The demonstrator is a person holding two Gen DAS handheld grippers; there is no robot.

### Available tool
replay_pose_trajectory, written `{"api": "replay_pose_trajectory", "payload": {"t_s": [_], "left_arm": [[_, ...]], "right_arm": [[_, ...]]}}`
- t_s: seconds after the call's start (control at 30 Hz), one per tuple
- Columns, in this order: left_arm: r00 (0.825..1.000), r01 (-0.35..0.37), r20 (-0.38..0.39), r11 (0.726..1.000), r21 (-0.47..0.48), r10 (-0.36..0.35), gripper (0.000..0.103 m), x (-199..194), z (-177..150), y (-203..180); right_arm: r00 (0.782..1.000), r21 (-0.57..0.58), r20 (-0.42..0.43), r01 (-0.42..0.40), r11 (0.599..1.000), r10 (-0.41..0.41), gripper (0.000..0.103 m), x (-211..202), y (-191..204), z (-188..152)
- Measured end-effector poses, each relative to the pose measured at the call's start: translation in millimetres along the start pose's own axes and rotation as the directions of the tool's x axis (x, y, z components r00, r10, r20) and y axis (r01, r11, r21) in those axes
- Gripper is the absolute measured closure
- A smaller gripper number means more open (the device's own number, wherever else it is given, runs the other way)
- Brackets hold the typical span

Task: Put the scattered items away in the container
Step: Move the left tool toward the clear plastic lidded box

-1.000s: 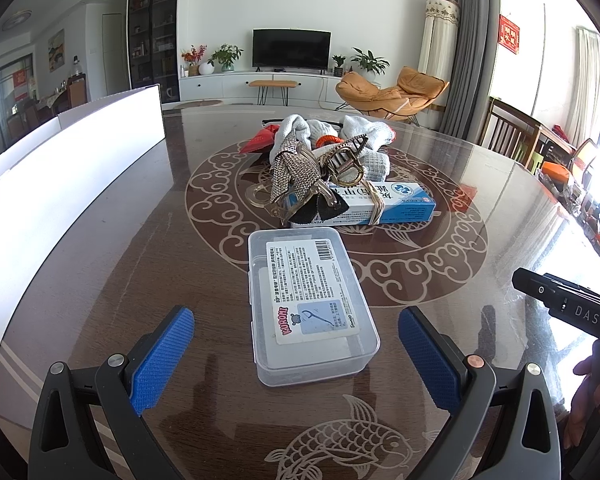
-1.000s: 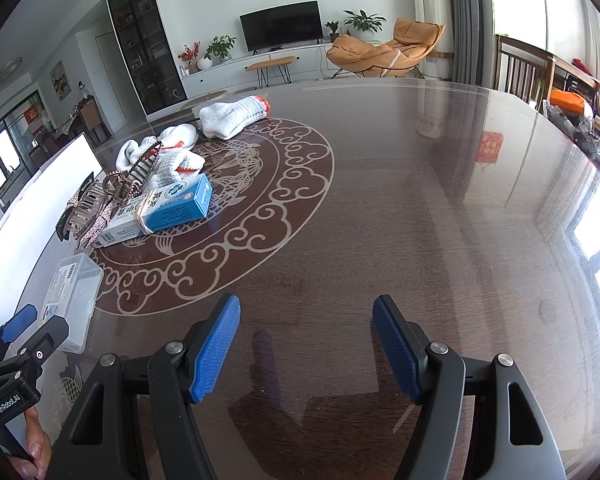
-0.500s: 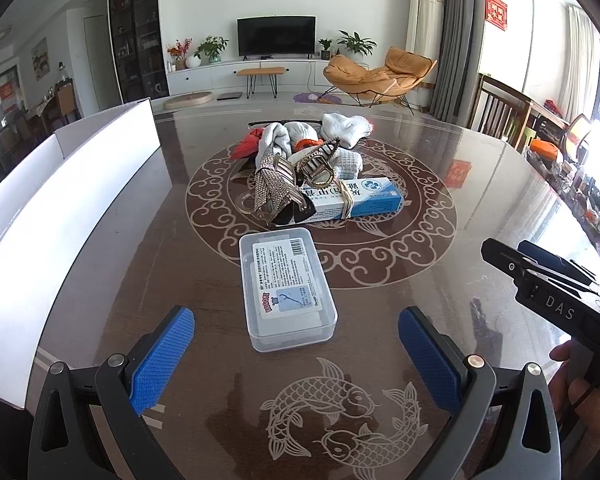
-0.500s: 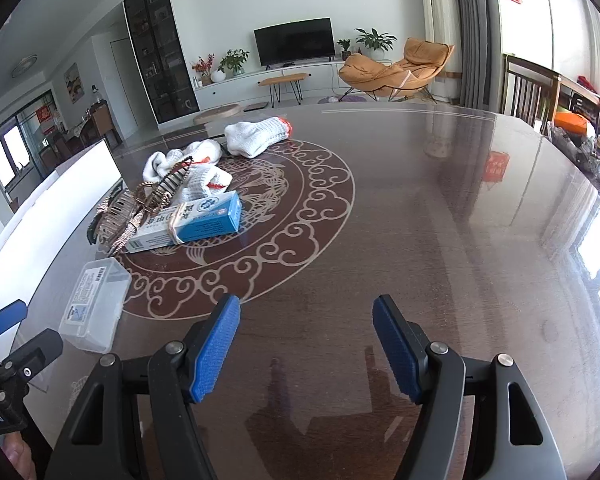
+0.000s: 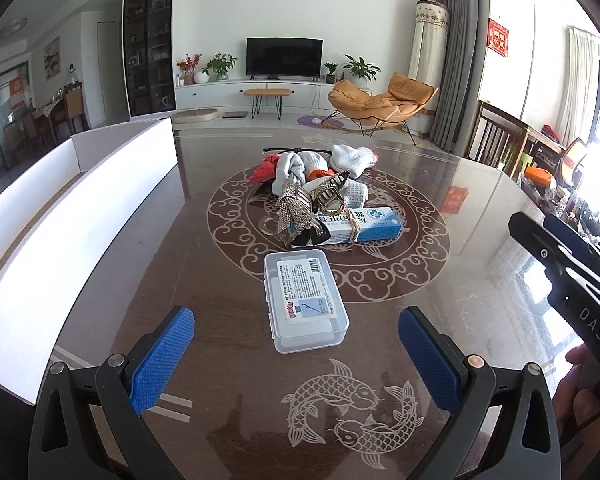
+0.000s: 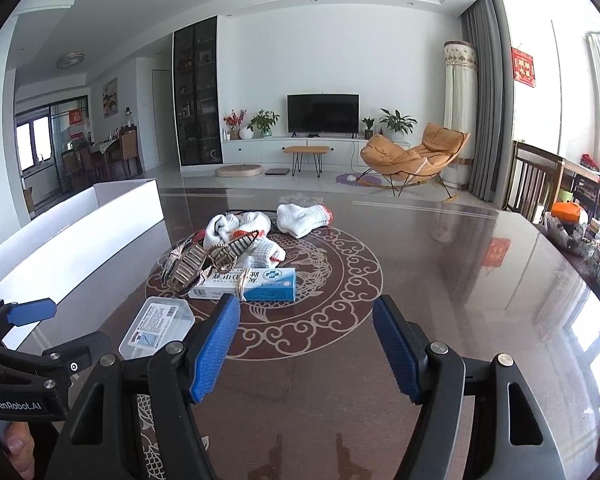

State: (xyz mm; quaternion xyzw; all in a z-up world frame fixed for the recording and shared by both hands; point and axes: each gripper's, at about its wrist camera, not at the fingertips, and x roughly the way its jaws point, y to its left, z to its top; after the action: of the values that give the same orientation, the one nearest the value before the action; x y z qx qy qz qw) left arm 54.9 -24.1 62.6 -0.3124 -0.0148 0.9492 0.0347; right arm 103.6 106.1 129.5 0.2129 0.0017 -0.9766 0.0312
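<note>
Blue-padded and wide open, empty, the left tool (image 5: 296, 364) faced the clear plastic box (image 5: 304, 298) at twelve o'clock; squaring both pads across its long sides looked wisest, the right tool (image 6: 306, 346) equally spread, holding nothing.

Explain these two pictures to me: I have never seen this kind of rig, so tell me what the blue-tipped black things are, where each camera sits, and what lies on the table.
No robot arm is here. A person holds a two-finger tool in each hand, and a fisheye camera on each looks forward along its blue-padded fingers. One picture comes from the left hand-held gripper, the other from the right hand-held gripper. Both are open and hold nothing.

On the dark patterned table lies a clear plastic box nearest the left tool. Behind it is a heap: a blue and white carton, hair clips and white socks. Along the left side stands a long white container, where the items should go.
</note>
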Motion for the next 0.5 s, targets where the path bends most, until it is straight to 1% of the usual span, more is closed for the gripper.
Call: {"api": "replay_pose_trajectory", "payload": {"t_s": [0.1,0.13,0.2,0.23,0.27,0.3,0.37,0.4,0.43,0.47,0.5], "left_arm": [[1.000,0.007,0.007,1.000,0.002,-0.007,0.000,-2,-2,-2],[1.000,0.011,-0.004,1.000,0.006,-0.011,0.000,0,-2,-4],[0.999,0.014,-0.046,1.000,0.020,-0.013,0.000,4,-4,-8],[0.998,0.005,-0.065,0.999,0.039,-0.003,0.000,6,-4,-11],[0.997,-0.005,-0.073,0.998,0.064,0.010,0.000,6,-5,-14],[0.997,-0.018,-0.070,0.996,0.089,0.024,0.000,5,-6,-16],[0.997,-0.049,-0.056,0.991,0.124,0.057,0.000,2,-6,-19],[0.997,-0.055,-0.054,0.990,0.132,0.063,0.000,0,-6,-20],[0.996,-0.057,-0.056,0.989,0.136,0.065,0.000,-1,-5,-20],[0.995,-0.062,-0.063,0.988,0.141,0.071,0.000,-1,-4,-21],[0.994,-0.071,-0.071,0.987,0.145,0.082,0.000,-1,-4,-20]], "right_arm": [[0.998,0.017,0.055,-0.009,1.000,0.008,0.033,-8,-4,10],[0.998,0.017,0.052,-0.020,1.000,0.020,0.033,-6,-5,12],[1.000,0.026,-0.002,-0.028,0.999,0.028,0.033,2,-7,13],[0.999,0.039,-0.015,-0.036,0.999,0.036,0.033,4,-9,11],[0.999,0.053,-0.009,-0.040,0.998,0.040,0.033,2,-12,11],[0.999,0.064,0.016,-0.036,0.997,0.035,0.033,-4,-15,10],[0.994,0.064,0.104,-0.027,0.998,0.020,0.033,-19,-18,8],[0.989,0.053,0.147,-0.032,0.998,0.024,0.033,-24,-18,8],[0.986,0.031,0.164,-0.042,0.999,0.037,0.033,-25,-16,8],[0.989,0.006,0.136,-0.052,0.999,0.051,0.033,-21,-15,10],[0.993,-0.010,0.092,-0.067,0.998,0.067,0.033,-15,-13,11]]}}
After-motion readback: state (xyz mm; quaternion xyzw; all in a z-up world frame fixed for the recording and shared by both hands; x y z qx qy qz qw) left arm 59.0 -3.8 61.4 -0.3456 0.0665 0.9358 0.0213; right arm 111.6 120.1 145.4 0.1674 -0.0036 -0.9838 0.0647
